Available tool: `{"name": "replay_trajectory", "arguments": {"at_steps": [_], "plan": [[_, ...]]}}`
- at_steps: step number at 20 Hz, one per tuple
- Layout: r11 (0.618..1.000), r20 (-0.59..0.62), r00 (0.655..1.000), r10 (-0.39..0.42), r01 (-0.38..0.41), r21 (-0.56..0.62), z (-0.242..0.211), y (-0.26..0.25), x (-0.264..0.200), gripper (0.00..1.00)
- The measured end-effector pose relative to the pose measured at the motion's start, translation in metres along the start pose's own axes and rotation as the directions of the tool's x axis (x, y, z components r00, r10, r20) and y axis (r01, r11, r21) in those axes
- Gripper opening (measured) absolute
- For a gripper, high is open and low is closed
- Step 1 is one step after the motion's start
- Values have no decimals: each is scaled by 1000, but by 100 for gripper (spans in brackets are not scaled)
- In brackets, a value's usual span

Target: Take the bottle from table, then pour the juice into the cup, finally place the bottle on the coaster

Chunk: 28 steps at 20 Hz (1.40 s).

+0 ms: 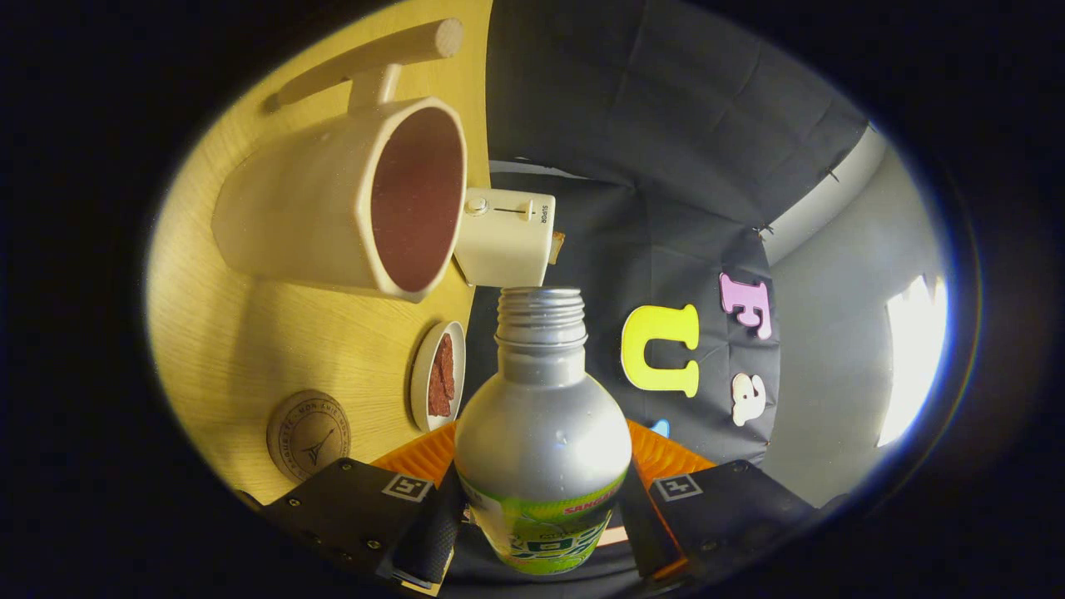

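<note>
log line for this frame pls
phase: pouring | gripper: shut on bottle | bottle: uncapped, tilted toward cup | coaster: bare

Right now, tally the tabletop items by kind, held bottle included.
Bottles: 1, the bottle gripped in the tool, cap off
Cups: 1, the cup
Coasters: 1, the coaster
Dishes: 1, the small dish holding reddish pieces
Appliances: 1, the white appliance
Total: 5

Black cloth wall (666,125), wooden table (250,333), bright window (915,358)
</note>
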<state>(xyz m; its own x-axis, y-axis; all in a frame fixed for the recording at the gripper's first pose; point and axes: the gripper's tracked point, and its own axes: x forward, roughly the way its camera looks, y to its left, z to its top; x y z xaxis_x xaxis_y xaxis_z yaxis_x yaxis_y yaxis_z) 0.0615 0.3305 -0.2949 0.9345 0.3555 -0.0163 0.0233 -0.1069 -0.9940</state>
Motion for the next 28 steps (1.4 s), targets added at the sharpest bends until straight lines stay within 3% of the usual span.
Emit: {"name": "replay_trajectory", "arguments": {"at_steps": [28], "plan": [[991, 10, 998, -62, 63, -119, -11, -29, 3, 81]]}}
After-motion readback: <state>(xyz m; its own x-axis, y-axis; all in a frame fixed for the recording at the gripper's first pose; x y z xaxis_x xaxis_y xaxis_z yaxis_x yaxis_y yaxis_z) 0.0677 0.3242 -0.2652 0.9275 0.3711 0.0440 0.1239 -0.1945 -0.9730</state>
